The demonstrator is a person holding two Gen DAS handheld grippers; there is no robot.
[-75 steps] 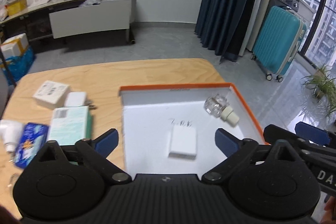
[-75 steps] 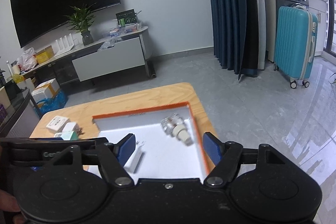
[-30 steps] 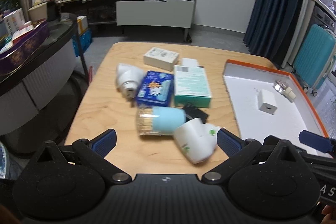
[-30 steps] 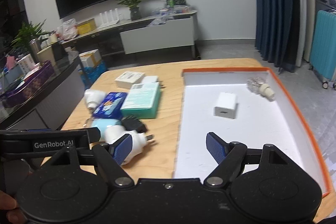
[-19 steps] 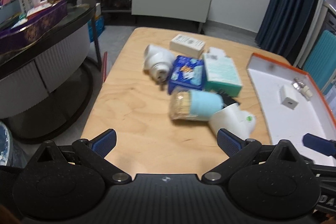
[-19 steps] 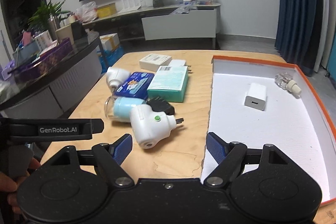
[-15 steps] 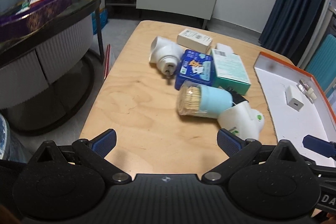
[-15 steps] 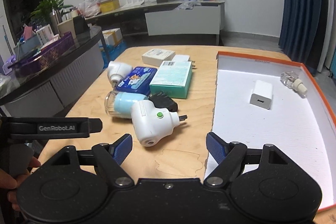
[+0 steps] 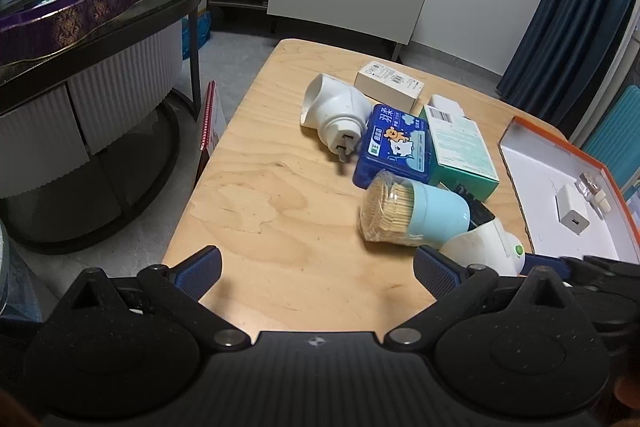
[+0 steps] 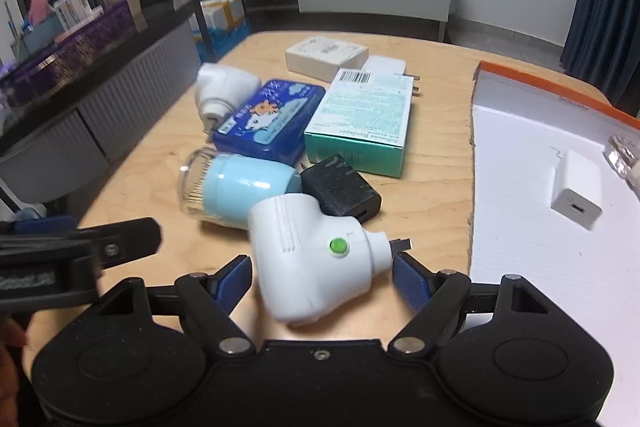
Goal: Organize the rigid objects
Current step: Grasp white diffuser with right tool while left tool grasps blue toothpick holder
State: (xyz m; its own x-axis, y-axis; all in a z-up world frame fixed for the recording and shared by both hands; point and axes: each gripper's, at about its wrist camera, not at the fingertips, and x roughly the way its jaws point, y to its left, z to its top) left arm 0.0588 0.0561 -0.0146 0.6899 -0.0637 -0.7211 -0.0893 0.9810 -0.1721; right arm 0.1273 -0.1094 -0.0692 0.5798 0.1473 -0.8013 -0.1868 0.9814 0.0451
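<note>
The right tongs [image 10: 322, 275] stood spread at the bottom of their view, the white plug-in device with the green button [image 10: 316, 259] lying between the tips on the table [image 10: 432, 195]. The left tongs [image 9: 316, 269] gaped wide over bare wood. Farther up lay the toothpick jar [image 10: 240, 189], black charger [image 10: 340, 191], blue tin [image 10: 272, 119] and green box [image 10: 364, 119]. At right, the orange-rimmed tray [image 10: 520, 211] held a white adapter [image 10: 576, 189].

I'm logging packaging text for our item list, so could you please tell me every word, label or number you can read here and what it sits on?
"Adhesive Bandages", upside down, on the teal box.
Chinese characters on the blue tin: too small to read reliably.
Barcode digits on the teal box: too small.
Print on the white box: too small.
Lettering on the left gripper, seen from the right wrist: blurred.
</note>
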